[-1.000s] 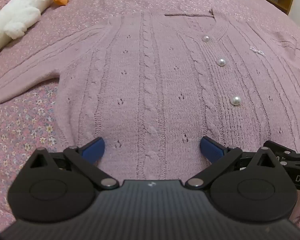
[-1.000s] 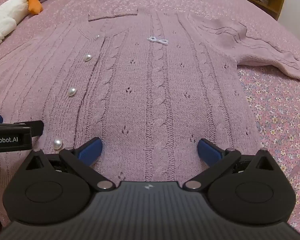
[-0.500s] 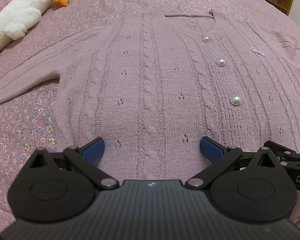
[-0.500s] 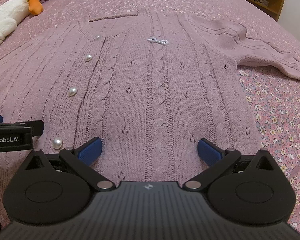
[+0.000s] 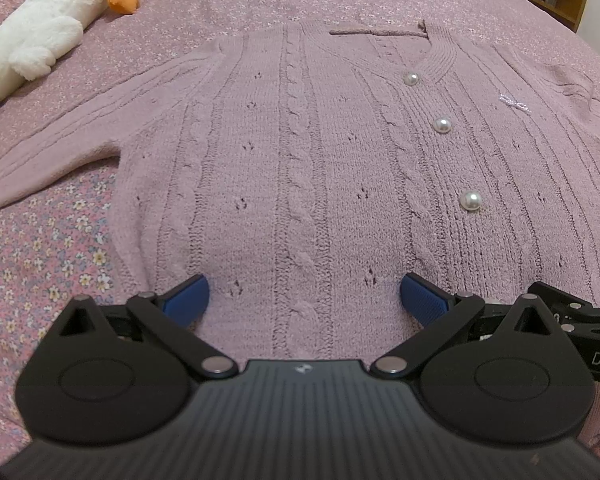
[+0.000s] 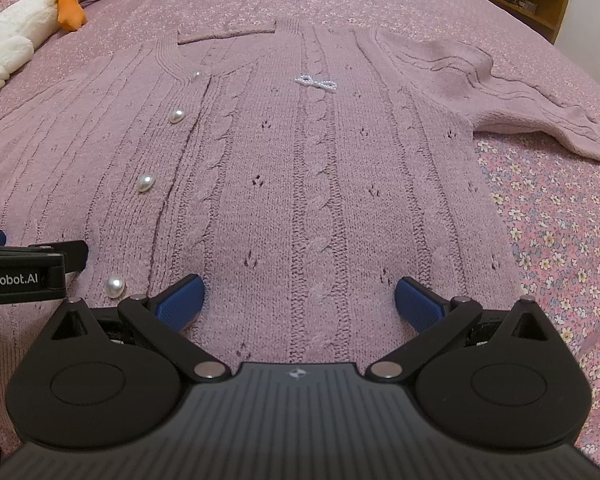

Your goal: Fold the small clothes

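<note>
Nothing had moved since before. Left view: the left gripper hung wide open and empty over the cardigan (spread flat on the bed). Right view: the right gripper gaped empty above the cardigan's near hem.

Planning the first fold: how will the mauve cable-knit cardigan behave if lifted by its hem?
The mauve cable-knit cardigan is soft knit lying flat, so it would probably droop and stretch rather than hold shape. Its spread sleeves would likely drag behind. The pearl buttons look fastened, so the fronts should stay together.
</note>
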`<state>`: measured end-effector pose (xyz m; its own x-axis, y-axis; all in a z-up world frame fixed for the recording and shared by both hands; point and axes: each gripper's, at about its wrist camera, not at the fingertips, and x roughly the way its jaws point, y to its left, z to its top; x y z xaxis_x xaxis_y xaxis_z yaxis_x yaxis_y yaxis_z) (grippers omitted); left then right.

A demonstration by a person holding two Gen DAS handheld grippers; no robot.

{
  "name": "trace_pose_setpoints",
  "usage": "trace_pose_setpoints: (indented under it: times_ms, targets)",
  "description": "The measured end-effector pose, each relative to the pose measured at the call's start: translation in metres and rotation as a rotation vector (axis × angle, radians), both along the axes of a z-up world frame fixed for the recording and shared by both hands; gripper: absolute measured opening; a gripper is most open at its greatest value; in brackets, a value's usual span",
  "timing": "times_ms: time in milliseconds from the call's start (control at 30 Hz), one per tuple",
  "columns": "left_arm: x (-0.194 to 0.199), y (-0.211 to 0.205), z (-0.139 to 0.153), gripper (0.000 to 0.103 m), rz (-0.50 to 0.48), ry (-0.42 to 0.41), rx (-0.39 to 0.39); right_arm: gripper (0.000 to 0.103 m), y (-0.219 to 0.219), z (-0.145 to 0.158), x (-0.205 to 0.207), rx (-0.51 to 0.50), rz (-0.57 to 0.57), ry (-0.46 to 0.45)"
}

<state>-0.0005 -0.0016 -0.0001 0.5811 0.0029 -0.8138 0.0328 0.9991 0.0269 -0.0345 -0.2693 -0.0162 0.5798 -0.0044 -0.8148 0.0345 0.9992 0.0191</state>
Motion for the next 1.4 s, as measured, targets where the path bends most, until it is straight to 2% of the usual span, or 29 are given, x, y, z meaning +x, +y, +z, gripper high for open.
trace_pose_setpoints:
  times_ms: [1400]
  targets:
    - [-0.0015, -0.0034, -0.0010, 0.103, 0.008, -0.001, 0.001, 0.103, -0.0017, -0.0015, -0.0038, 0.003, 0.003, -0.033]
